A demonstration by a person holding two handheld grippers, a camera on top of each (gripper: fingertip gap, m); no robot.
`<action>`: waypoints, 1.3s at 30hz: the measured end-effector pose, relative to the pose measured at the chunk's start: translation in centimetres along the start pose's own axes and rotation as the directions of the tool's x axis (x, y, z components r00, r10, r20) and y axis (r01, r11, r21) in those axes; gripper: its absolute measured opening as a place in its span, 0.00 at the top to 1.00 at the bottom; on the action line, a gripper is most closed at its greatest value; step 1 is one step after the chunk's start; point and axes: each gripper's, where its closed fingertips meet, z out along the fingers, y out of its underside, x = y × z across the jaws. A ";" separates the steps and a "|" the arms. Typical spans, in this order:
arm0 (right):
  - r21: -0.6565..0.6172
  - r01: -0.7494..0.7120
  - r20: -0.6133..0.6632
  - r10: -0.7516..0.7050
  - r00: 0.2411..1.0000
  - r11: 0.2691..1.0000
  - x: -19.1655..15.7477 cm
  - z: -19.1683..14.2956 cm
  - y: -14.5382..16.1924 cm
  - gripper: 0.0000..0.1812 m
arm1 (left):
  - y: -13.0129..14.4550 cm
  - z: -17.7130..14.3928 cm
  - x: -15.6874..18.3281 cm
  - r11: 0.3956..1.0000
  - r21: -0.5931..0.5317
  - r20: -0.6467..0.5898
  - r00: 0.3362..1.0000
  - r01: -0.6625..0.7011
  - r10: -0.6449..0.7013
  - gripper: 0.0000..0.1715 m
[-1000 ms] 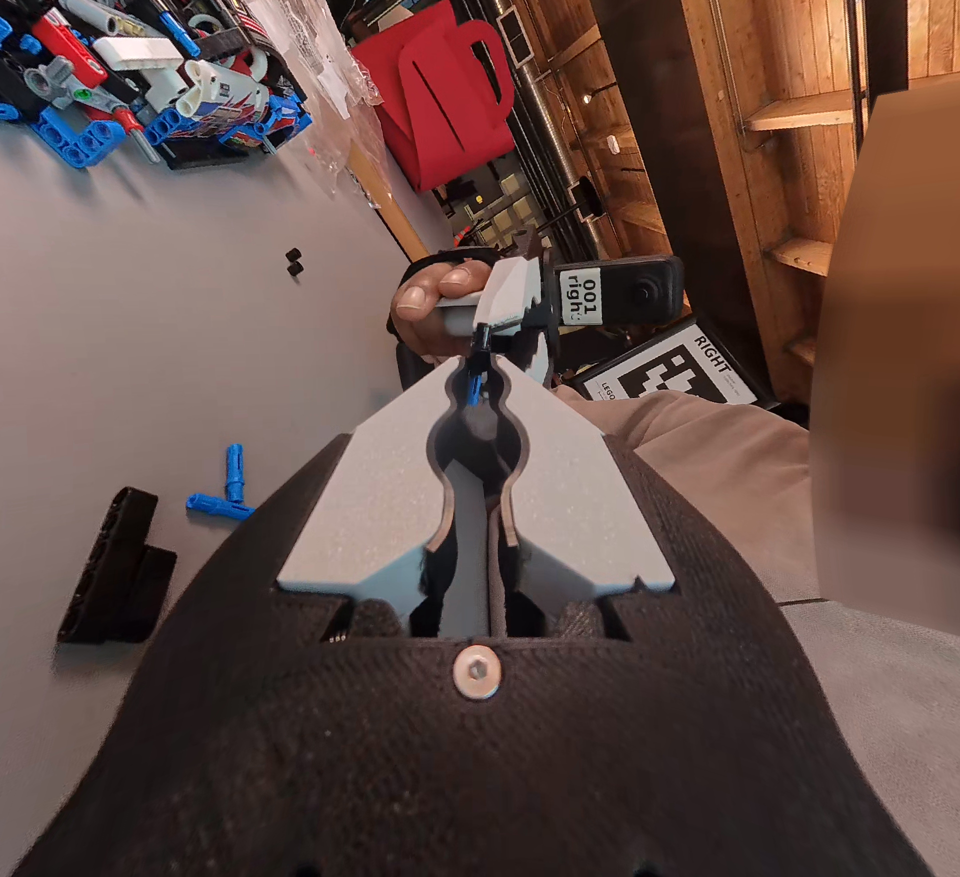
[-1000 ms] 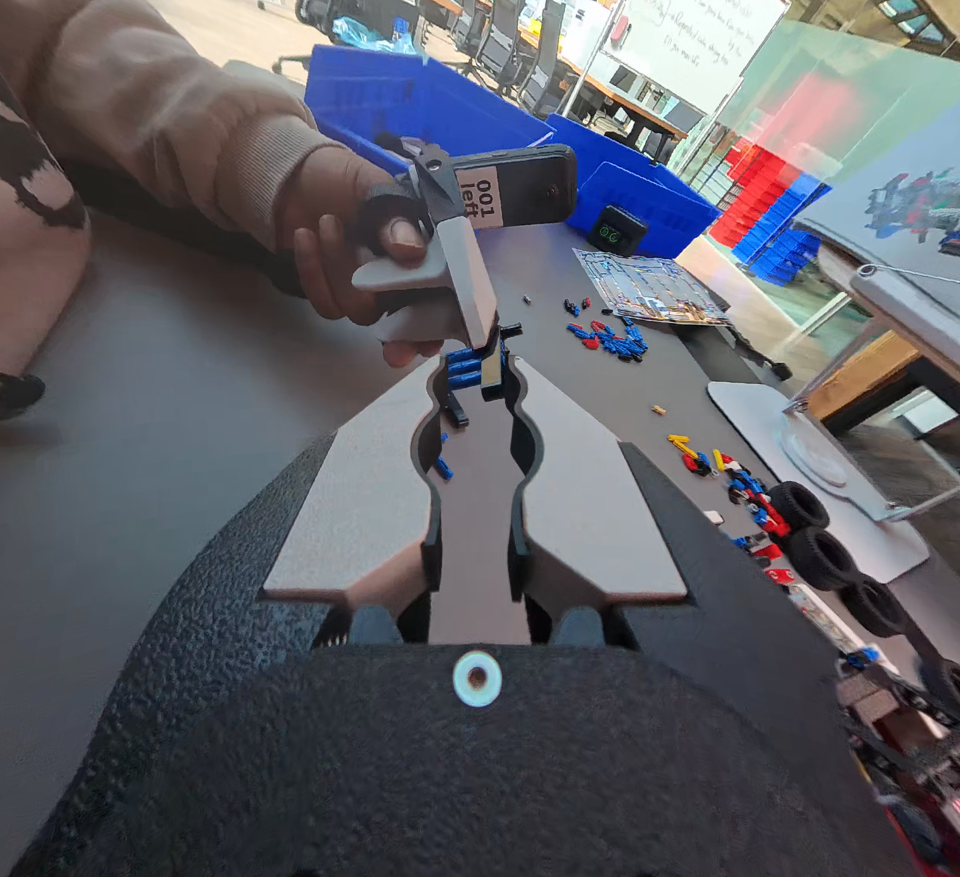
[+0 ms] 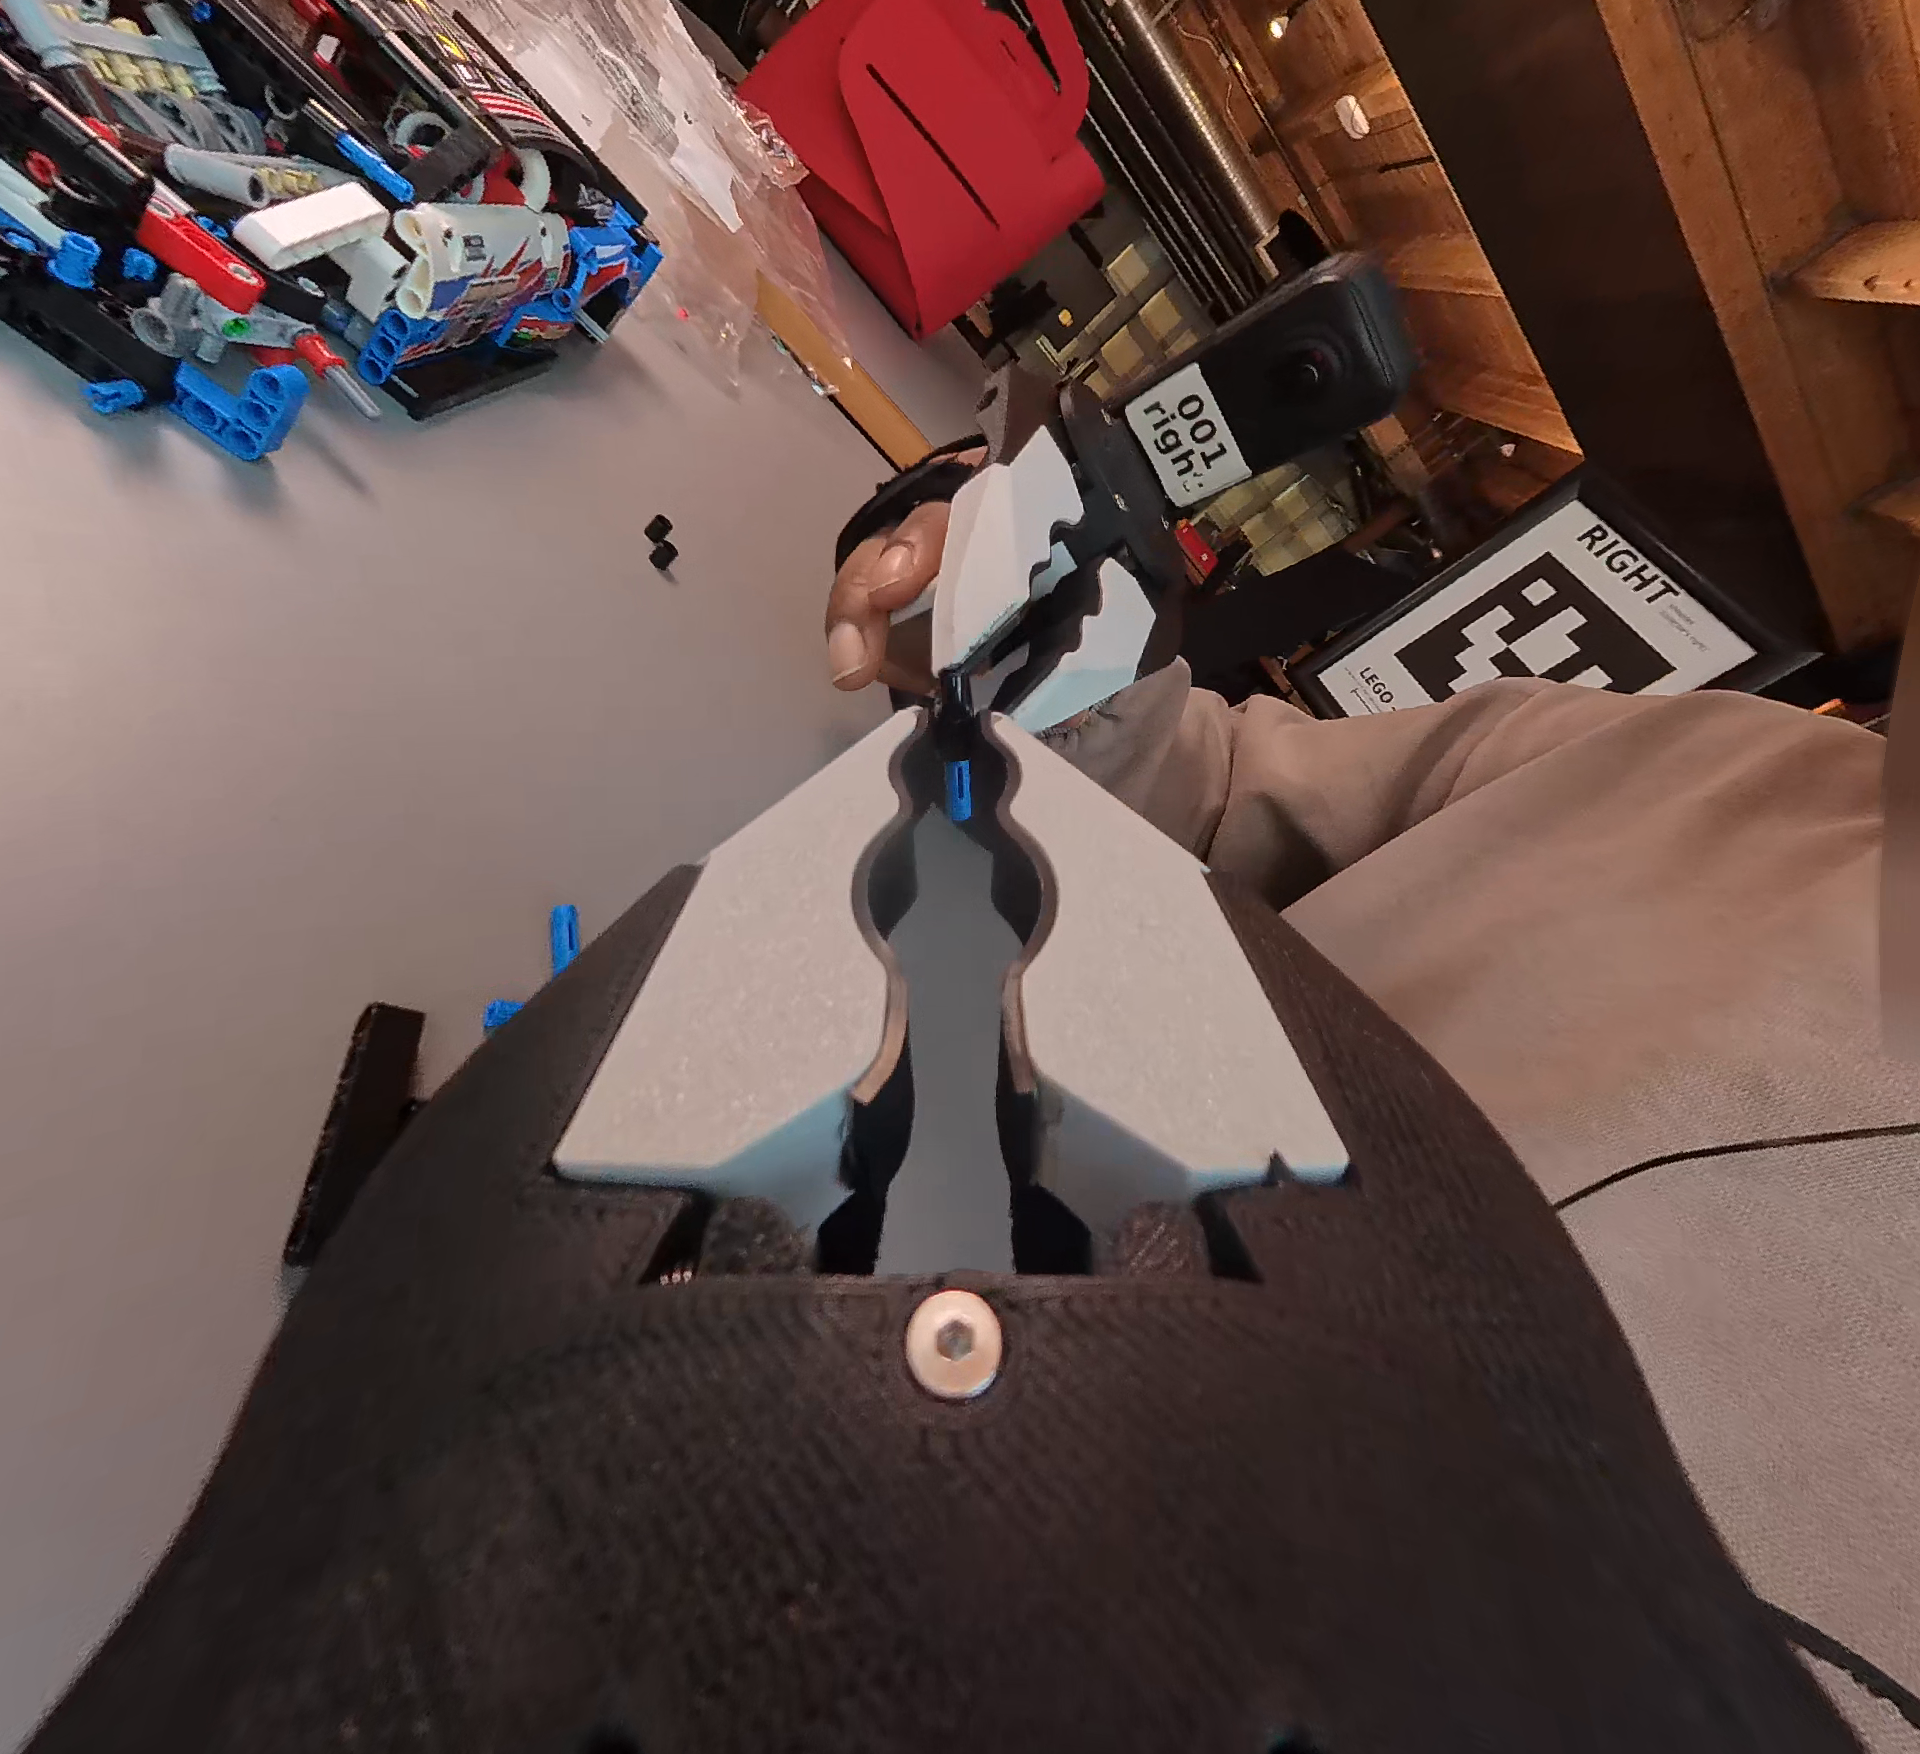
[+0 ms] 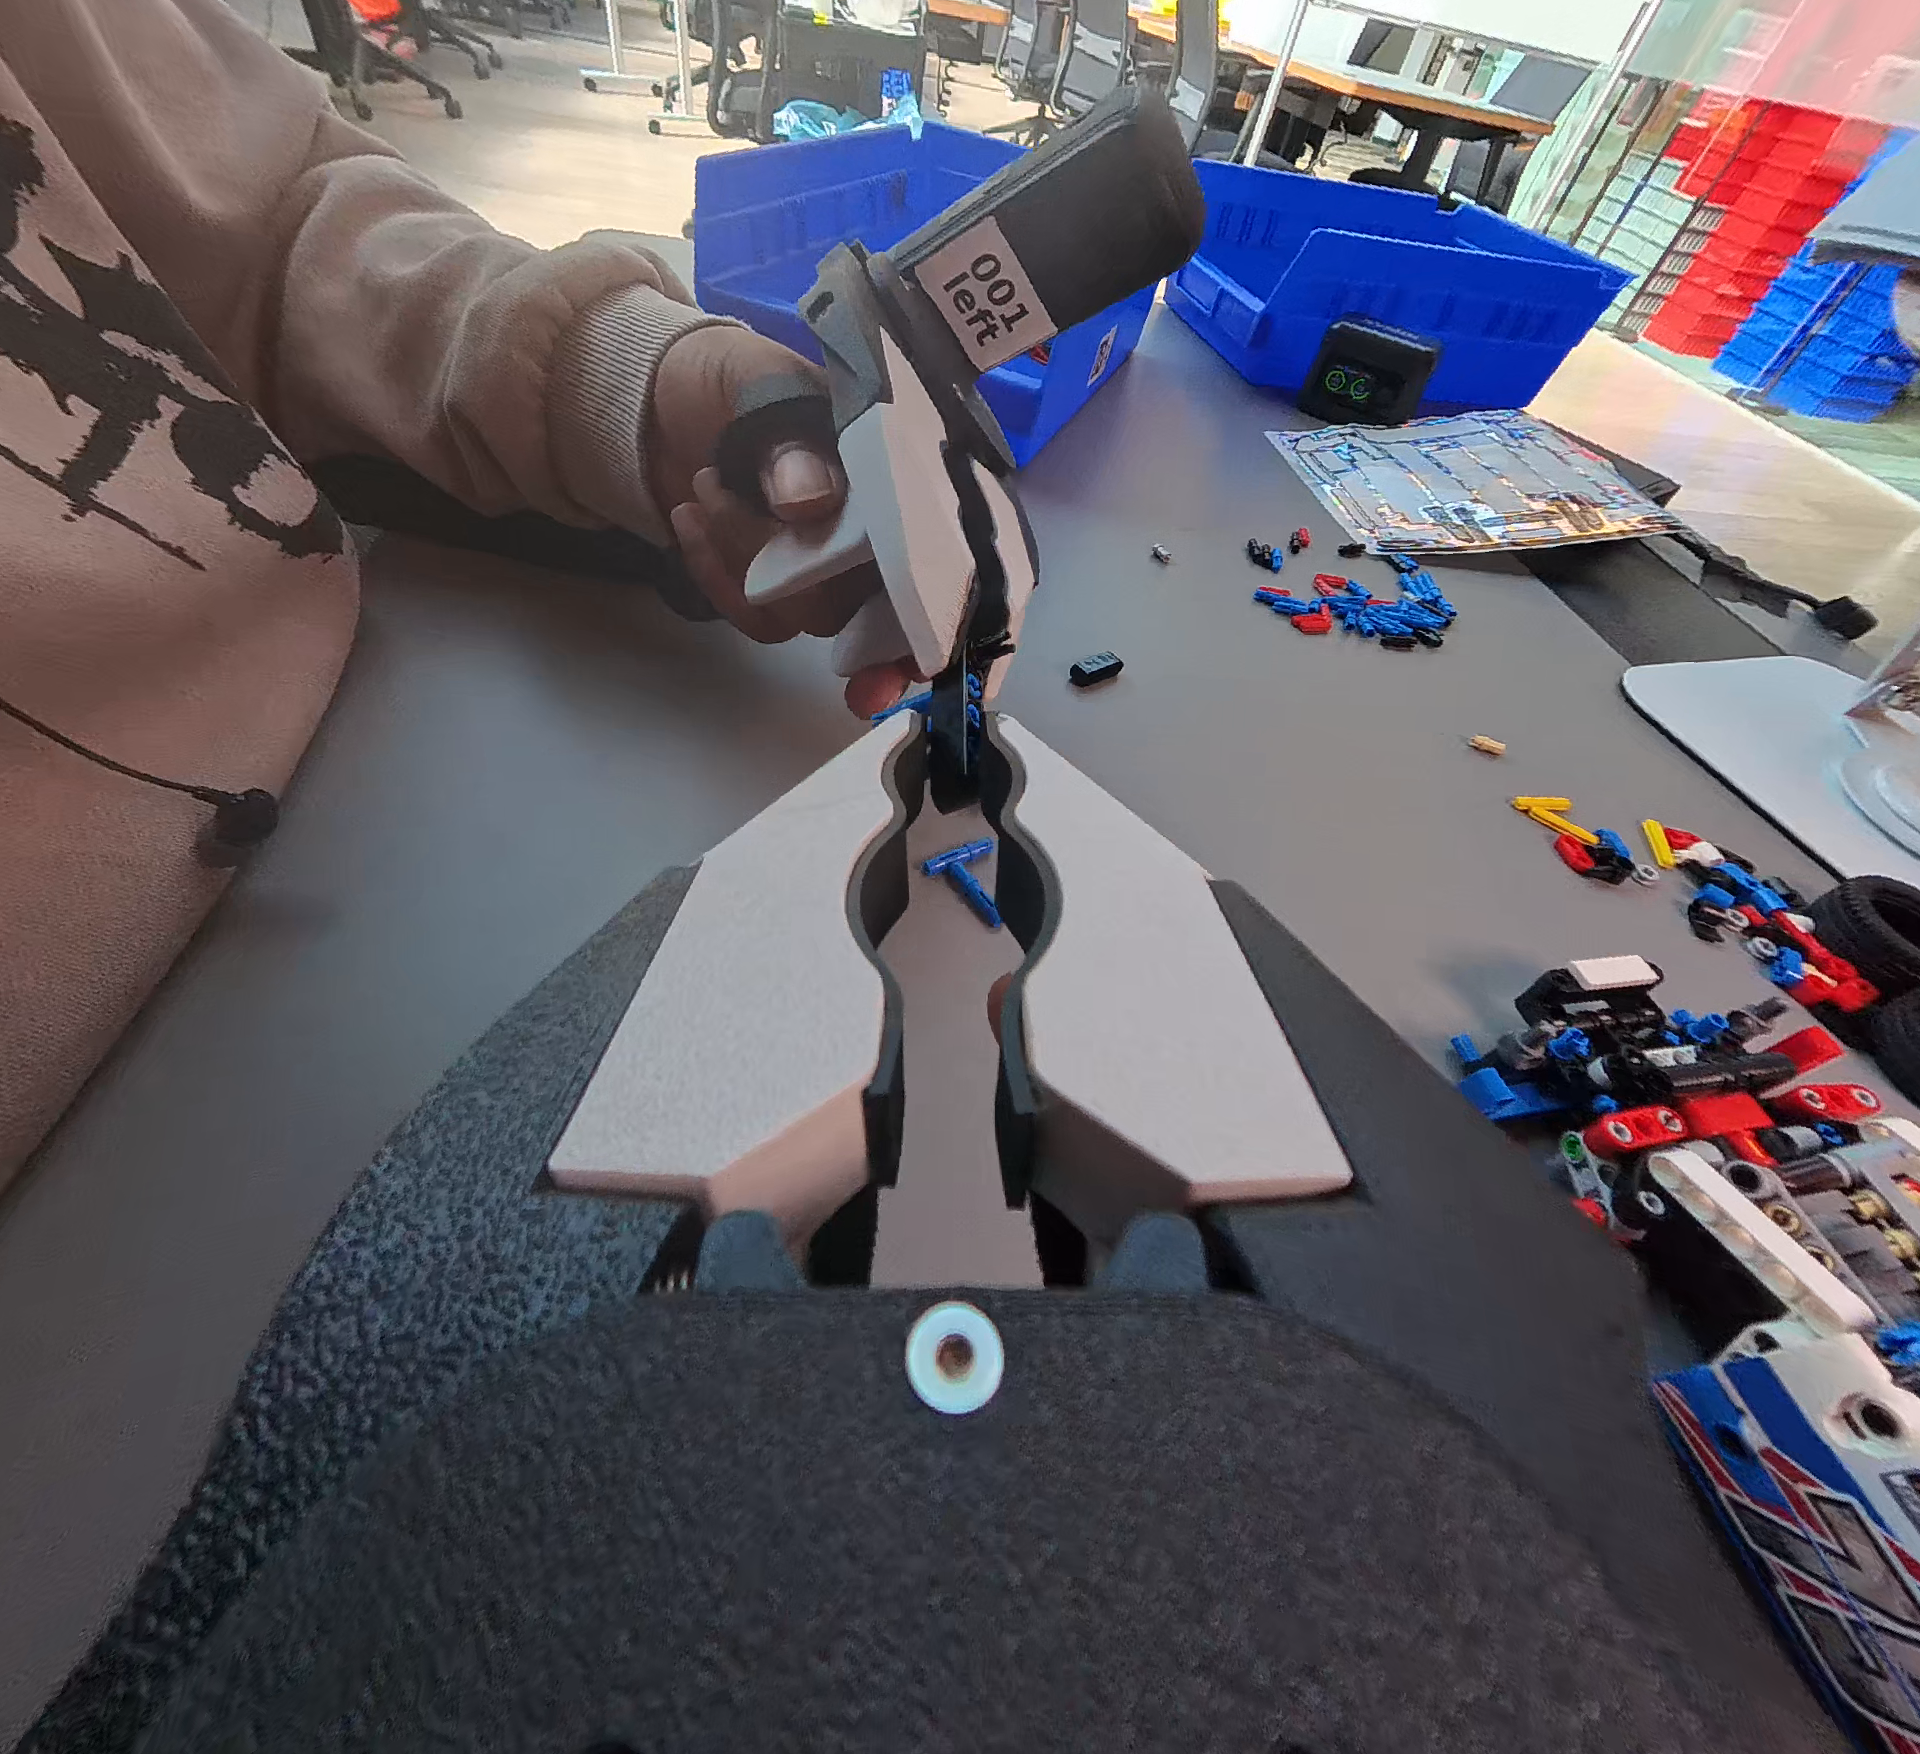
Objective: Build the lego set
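Note:
My left gripper (image 3: pixel 954 733) is shut on a small blue pin (image 3: pixel 957 785), held in the air above the grey table (image 3: pixel 416 717). My right gripper (image 4: pixel 951 740) is shut on a short black beam (image 4: pixel 951 769) that has blue pins in it. The two grippers meet tip to tip, with the blue pin against the black beam. In the right wrist view the left gripper (image 4: pixel 977 655) comes down from above. In the left wrist view the right gripper (image 3: pixel 961 681) faces me. The partly built red, white, blue and black car (image 3: pixel 312 177) lies on the table and also shows in the right wrist view (image 4: pixel 1714 1133).
Two loose blue pins (image 4: pixel 961 873) lie on the table below the grippers, next to a black beam (image 3: pixel 358 1122). A pile of blue pins (image 4: pixel 1351 608), a printed sheet (image 4: pixel 1455 483), tyres (image 4: pixel 1870 925) and blue bins (image 4: pixel 1403 291) are to the right. A person's sleeves are close by. Only a small space, under 4 cm, lies between the two pairs of fingers.
Both grippers stay tip to tip but have tilted. The left one now points down more steeply onto the black beam. The pair has shifted a little over the table.

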 end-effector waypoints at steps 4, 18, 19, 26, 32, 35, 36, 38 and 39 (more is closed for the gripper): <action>-0.033 0.106 -0.050 -0.108 0.993 0.994 0.2 0.2 0.3 0.90 | -0.5 -0.4 -0.6 1.000 0.030 0.031 1.000 0.000 -0.001 0.97; -0.174 0.170 -0.046 -0.180 0.983 0.970 0.2 0.5 2.4 0.96 | 0.7 0.2 -1.8 0.999 -0.017 0.089 0.995 0.042 -0.040 0.96; -0.171 0.145 -0.040 -0.154 0.987 0.974 0.2 0.5 2.5 0.96 | 0.7 0.1 -1.8 0.999 -0.020 0.097 0.995 0.028 -0.026 0.96; -0.441 -0.038 0.083 0.083 0.993 0.897 -1.6 0.1 7.4 0.97 | -0.9 -3.5 -5.2 0.975 -0.144 0.318 0.925 -0.170 0.208 0.93; -0.572 -0.030 0.115 0.116 0.987 0.820 -3.1 0.3 9.0 0.97 | 3.0 -4.9 -8.1 0.804 -0.524 0.363 0.780 -0.282 0.510 0.87; -0.591 -0.014 0.094 0.087 0.992 0.806 -2.7 0.2 9.2 0.97 | 3.6 -5.5 -8.7 0.713 -0.618 0.344 0.702 -0.331 0.624 0.86; -0.595 0.002 0.083 0.059 0.995 0.804 -2.4 0.2 9.3 0.97 | 3.5 -5.7 -8.5 0.714 -0.616 0.341 0.706 -0.331 0.621 0.85; -0.589 0.024 0.075 0.025 0.997 0.808 -2.1 0.2 9.4 0.96 | 3.4 -6.2 -8.3 0.717 -0.623 0.335 0.722 -0.312 0.605 0.82; -0.585 0.025 0.065 0.016 0.998 0.811 -1.8 0.2 9.4 0.94 | 3.5 -6.7 -8.4 0.706 -0.639 0.332 0.717 -0.307 0.613 0.82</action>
